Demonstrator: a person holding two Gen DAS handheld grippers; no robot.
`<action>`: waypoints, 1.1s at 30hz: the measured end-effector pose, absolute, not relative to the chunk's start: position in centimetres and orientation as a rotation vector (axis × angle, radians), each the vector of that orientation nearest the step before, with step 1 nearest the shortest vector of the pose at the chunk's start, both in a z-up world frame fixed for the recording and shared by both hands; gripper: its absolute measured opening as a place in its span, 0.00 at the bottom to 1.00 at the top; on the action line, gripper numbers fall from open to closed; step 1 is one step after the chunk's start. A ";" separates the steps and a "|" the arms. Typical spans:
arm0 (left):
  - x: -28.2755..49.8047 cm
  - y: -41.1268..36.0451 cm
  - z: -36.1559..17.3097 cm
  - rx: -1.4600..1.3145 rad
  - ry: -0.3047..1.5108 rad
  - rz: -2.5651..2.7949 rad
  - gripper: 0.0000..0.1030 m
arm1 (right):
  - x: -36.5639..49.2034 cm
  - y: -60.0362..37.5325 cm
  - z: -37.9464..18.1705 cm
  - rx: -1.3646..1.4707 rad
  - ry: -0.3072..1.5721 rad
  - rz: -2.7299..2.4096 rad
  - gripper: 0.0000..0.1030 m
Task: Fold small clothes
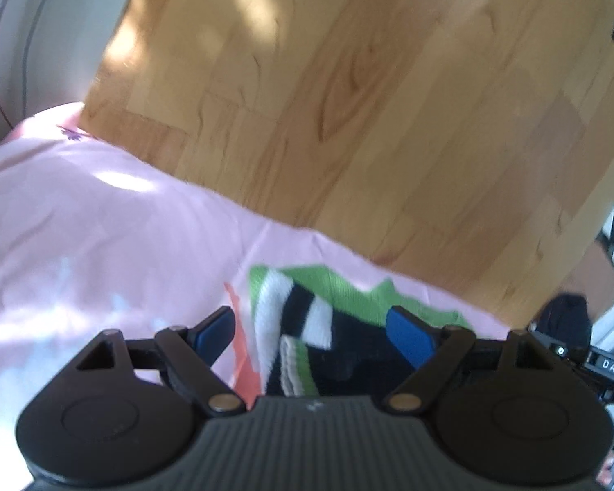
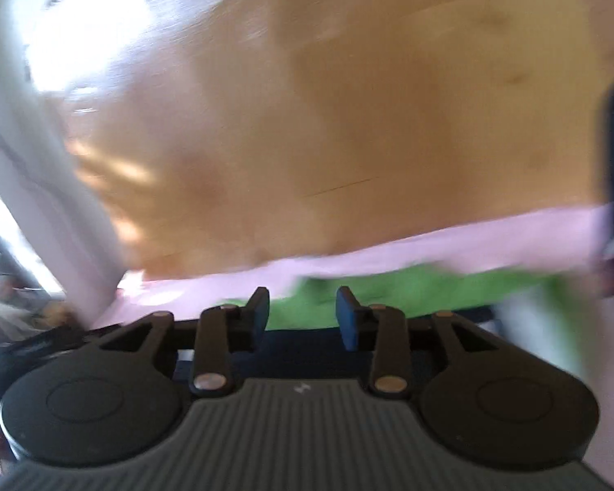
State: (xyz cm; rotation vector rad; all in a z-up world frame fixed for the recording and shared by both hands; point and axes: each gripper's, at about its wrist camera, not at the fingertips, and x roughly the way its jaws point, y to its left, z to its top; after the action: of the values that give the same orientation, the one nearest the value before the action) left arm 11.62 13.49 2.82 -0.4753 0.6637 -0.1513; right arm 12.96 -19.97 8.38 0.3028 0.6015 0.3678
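Striped sock [image 1: 307, 327] lies on pink cloth [image 1: 102, 225] right between left tool [image 1: 315, 331], spread, nothing pinched; right tool [image 2: 303, 311] half-spread, empty, over the sock's green part.

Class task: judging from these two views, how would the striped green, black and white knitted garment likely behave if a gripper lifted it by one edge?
The striped garment lies crumpled on the pink cloth, so it would probably droop. Its ribbed knit looks grippy, and probably light.
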 end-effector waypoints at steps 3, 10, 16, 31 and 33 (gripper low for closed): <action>11.5 12.2 2.6 -0.408 0.678 -0.168 0.80 | 12.9 -23.3 6.5 0.274 0.697 0.296 0.37; 12.8 8.8 0.8 -0.180 0.757 -0.114 0.82 | 11.2 -29.5 3.2 0.412 0.626 0.156 0.01; 13.0 9.0 0.7 -0.188 0.769 -0.096 0.83 | 9.5 -31.1 3.3 0.459 0.602 0.029 0.07; 13.1 8.4 0.8 -0.150 0.777 -0.068 0.90 | 11.4 -27.4 3.3 0.332 0.569 -0.009 0.22; 13.1 8.2 0.8 -0.134 0.778 -0.059 0.92 | 10.3 -26.9 3.8 0.295 0.488 -0.002 0.49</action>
State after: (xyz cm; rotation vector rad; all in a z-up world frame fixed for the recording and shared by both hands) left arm 13.13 8.20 0.79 -0.1337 0.7778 -0.0592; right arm 10.28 -26.87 3.83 0.2953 0.4884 -0.0021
